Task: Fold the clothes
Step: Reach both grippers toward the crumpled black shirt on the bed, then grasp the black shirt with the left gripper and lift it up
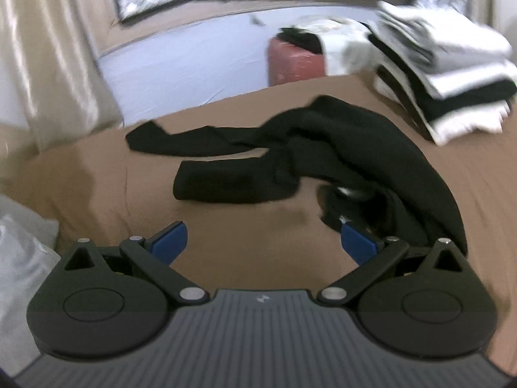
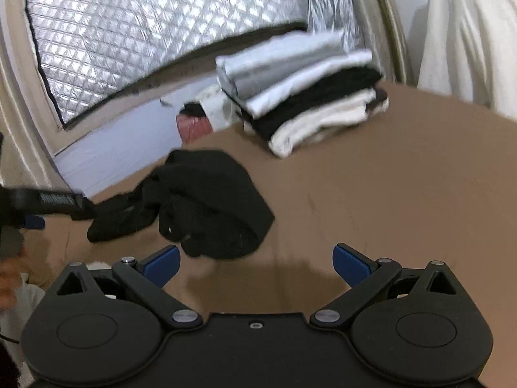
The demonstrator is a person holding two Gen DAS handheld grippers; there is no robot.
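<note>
**Both grippers spread wide over a crumpled black garment**

The left gripper (image 1: 263,242) hovers low above the brown bed cover (image 1: 242,258) with its blue pads spread wide and nothing between them; the black garment (image 1: 323,155) lies crumpled just ahead of it and to its right, one long limb of cloth stretching off to the left ahead of the gripper, a second folded limb lying nearer; the garment's bunched edge comes right up to the right-hand pad (image 1: 358,242), though whether cloth and pad touch cannot be told through the blur.

The right gripper (image 2: 257,266) likewise stands wide open and empty over the cover; from it the same garment (image 2: 206,200) sits ahead and to the left, its nearest lump just beside the left-hand pad (image 2: 161,265); the left gripper (image 2: 48,203) shows at the far left edge, reaching in toward the garment's far end.

Farther ahead and to the right of the left gripper, well apart from the loose garment, a stack of folded clothes (image 1: 452,80) rests on the cover, white, grey and black layers alternating; beyond the cover's far edge stands a red container (image 1: 295,61) with dark cloth on top; a quilted silver panel (image 2: 145,32) covers the wall behind, and pale curtains (image 1: 48,64) hang to the left gripper's left.
</note>
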